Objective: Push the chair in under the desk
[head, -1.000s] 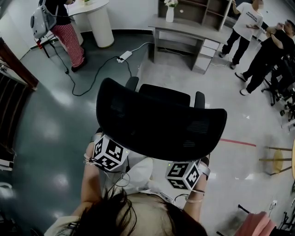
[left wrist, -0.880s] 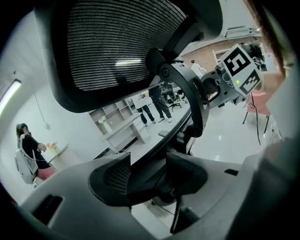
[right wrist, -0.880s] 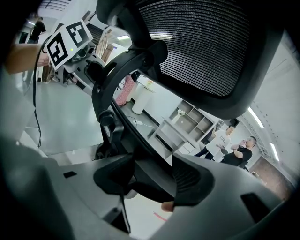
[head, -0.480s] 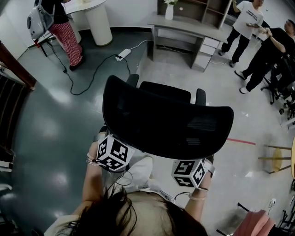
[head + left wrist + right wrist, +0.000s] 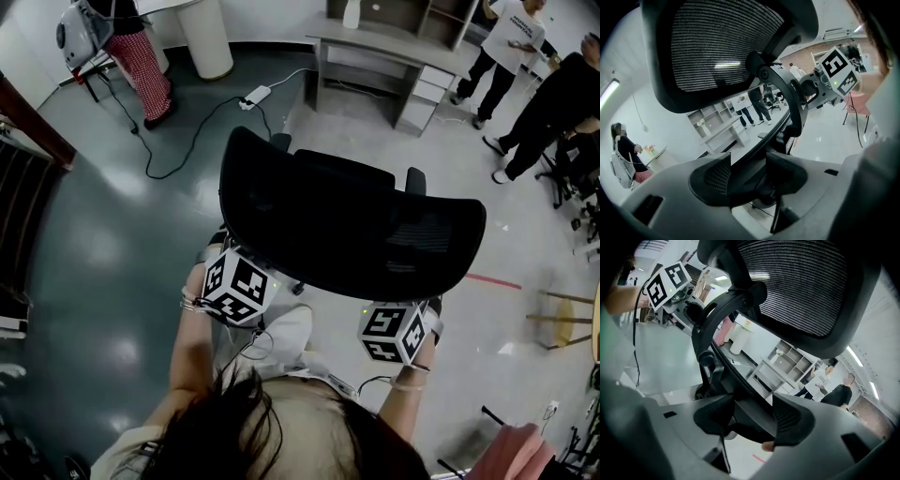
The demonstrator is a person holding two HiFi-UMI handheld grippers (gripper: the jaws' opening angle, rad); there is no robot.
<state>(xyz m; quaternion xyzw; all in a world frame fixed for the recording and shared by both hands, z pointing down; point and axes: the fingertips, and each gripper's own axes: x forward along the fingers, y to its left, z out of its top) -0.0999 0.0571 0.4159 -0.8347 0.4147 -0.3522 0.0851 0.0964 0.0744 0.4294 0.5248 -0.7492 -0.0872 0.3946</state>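
Note:
A black mesh-back office chair (image 5: 347, 225) stands in the middle of the head view, its seat facing the grey desk (image 5: 394, 42) with drawers at the top. My left gripper (image 5: 239, 284) and right gripper (image 5: 394, 333) sit just behind and below the backrest. In the left gripper view the left gripper (image 5: 750, 176) is shut on a black bar of the chair's back frame (image 5: 783, 93). The right gripper (image 5: 752, 420) clasps the same frame (image 5: 710, 329) from the other side. The desk (image 5: 771, 373) shows beyond the chair.
A power strip (image 5: 255, 95) and its cable lie on the floor left of the desk. People stand at the right (image 5: 553, 103) and top left (image 5: 141, 66). A white pedestal (image 5: 208, 37) is at the back left, a wooden stool (image 5: 562, 323) at the right edge.
The chair has rolled forward toward the desk with both grippers following it, so the gap between chair and desk is smaller. Both grippers keep their hold.

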